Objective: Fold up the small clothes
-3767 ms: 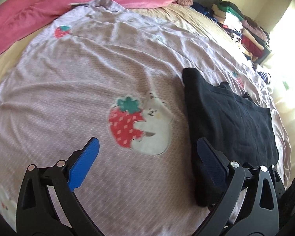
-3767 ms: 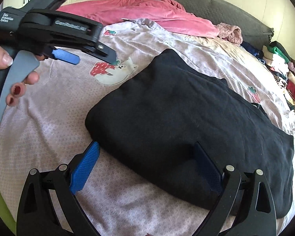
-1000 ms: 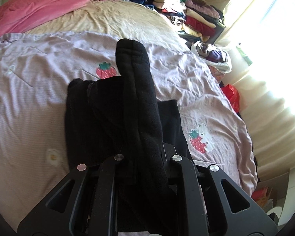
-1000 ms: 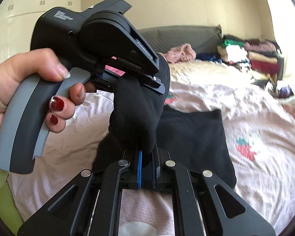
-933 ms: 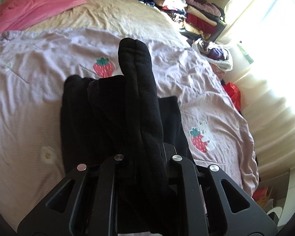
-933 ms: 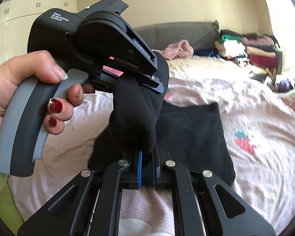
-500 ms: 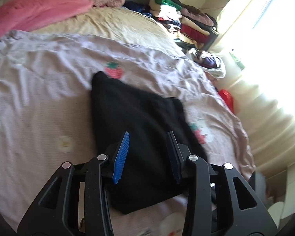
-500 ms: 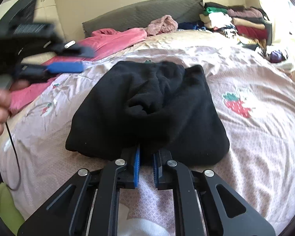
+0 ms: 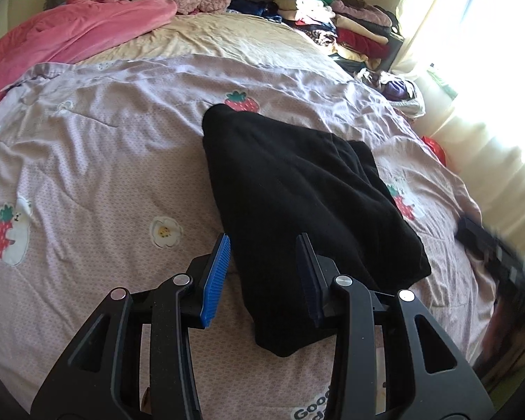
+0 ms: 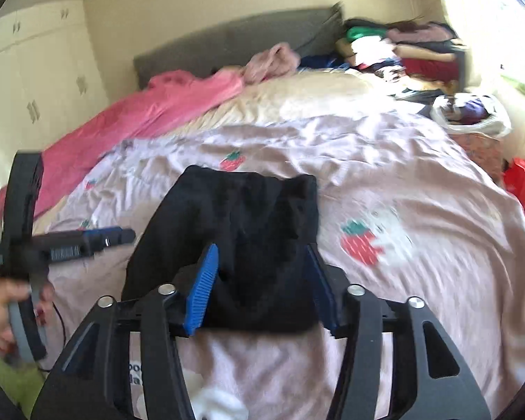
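Fold laid: black fleece garment [image 9: 297,192] rests doubled on the bed; left gripper [image 9: 262,276] released, right gripper [image 10: 262,280] opening, gripping nothing. Next: regrip its 6 o'clock edge.

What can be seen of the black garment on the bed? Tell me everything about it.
The black garment is soft, thick, fleece-like cloth, folded over itself into a rough rectangle, one layer's edge showing near the far right corner. It lies flat on the lilac strawberry-print sheet, its near edge between the open pads of both grippers, which do not pinch it.

Black garment [image 9: 297,189] released; fingers [image 9: 215,273] apart
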`<state>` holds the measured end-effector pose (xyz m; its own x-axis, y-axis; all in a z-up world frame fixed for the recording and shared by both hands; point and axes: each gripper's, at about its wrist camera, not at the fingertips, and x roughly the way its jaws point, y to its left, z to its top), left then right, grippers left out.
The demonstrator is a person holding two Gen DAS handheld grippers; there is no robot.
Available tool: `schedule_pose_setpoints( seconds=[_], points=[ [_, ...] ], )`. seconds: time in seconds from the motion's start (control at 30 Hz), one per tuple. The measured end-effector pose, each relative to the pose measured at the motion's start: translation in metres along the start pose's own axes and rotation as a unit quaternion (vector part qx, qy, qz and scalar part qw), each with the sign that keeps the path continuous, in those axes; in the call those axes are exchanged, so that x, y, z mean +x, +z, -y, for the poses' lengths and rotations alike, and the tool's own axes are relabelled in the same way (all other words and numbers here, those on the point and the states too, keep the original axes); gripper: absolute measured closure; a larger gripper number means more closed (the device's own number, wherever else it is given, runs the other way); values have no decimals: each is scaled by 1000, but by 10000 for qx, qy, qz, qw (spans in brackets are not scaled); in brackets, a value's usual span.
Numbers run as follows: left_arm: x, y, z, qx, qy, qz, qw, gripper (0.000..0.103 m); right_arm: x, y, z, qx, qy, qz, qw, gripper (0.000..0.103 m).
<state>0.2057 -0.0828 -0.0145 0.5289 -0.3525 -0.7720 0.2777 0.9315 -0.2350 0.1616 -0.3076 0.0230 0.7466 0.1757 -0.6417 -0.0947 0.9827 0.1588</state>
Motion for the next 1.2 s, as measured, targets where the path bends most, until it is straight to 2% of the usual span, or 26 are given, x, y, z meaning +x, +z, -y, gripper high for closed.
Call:
schedule_pose_setpoints(
  seconds=[0.07, 0.17, 0.33, 0.47, 0.5, 0.57, 0.63, 0.73, 0.8, 0.9, 1.07, 1.13, 1.2],
  points=[
    [3, -4, 4, 49, -4, -32, 10000, 73, 16, 20, 1, -40, 268, -172, 9995, 51],
    [7, -10, 9, 143, -49, -87, 9998, 72, 56, 46, 7, 248, 508, -621, 9965, 53],
    [7, -17, 12, 251, -102, -58, 9996, 70, 118, 55, 17, 518, 189, -1354, 9892, 53],
    [7, -19, 12, 272, -127, -29, 9995, 69, 139, 46, 21, 773, 270, -1574, 9841, 56],
    [8, -19, 11, 253, -158, -29, 9996, 69, 140, 45, 21, 785, 310, -1585, 9838, 62],
    [9, -19, 12, 255, -164, -29, 9995, 69, 141, 44, 22, 842, 445, -1574, 9829, 80],
    [8, -18, 12, 244, -185, -15, 9995, 69, 134, 47, 18, 654, 470, -1372, 9873, 92],
    [7, -17, 13, 233, -225, -26, 9995, 69, 118, 51, 14, 313, 519, -1064, 9925, 97],
    [6, -17, 13, 205, -275, -8, 9994, 69, 102, 57, 12, -7, 300, -786, 9965, 97],
    [7, -17, 18, 215, -360, -20, 9991, 66, 91, 63, 10, -543, -128, -600, 9966, 97],
    [16, -18, 24, 297, -240, -120, 9992, 63, 127, 39, 6, -942, -649, -1115, 9872, 92],
    [17, -19, 23, 328, -242, -126, 9991, 63, 121, 34, 11, -784, -647, -981, 9900, 82],
    [18, -19, 22, 362, -232, -138, 9990, 63, 99, 33, 25, -283, -468, -681, 9962, 74]
  ],
)
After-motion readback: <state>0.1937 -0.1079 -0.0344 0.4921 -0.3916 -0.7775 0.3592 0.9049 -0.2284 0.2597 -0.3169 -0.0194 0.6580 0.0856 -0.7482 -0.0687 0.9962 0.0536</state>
